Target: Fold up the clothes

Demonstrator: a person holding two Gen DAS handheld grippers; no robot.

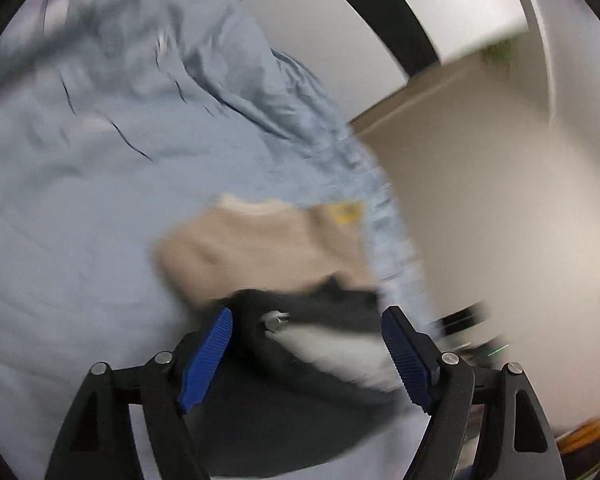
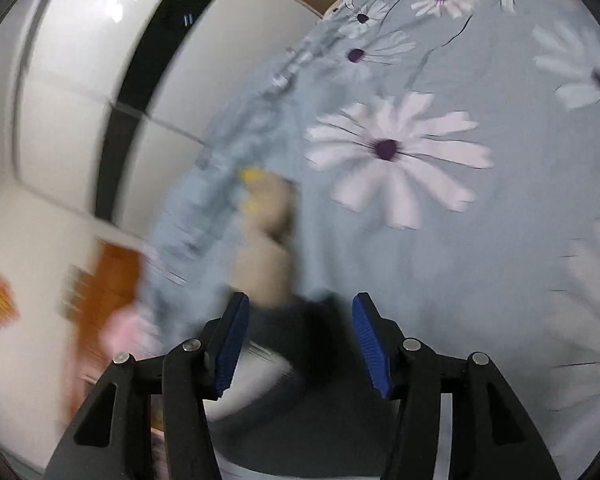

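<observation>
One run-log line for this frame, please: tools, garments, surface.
left tool: open, over dark garment | right tool: open, nothing gripped | beige garment: beyond, near bed edge | floral bedsheet | heavy blur

**Black Frames, Blue Ribbed Pads**

Left tongs [image 1: 306, 354]: matte black linkage arms with triangular cut-outs, round silver pivot screws, blue ribbed pads [image 1: 207, 360] at 11 and 1 o'clock. Right tongs [image 2: 300, 346]: identical, with the same blue pads [image 2: 230, 346].
</observation>
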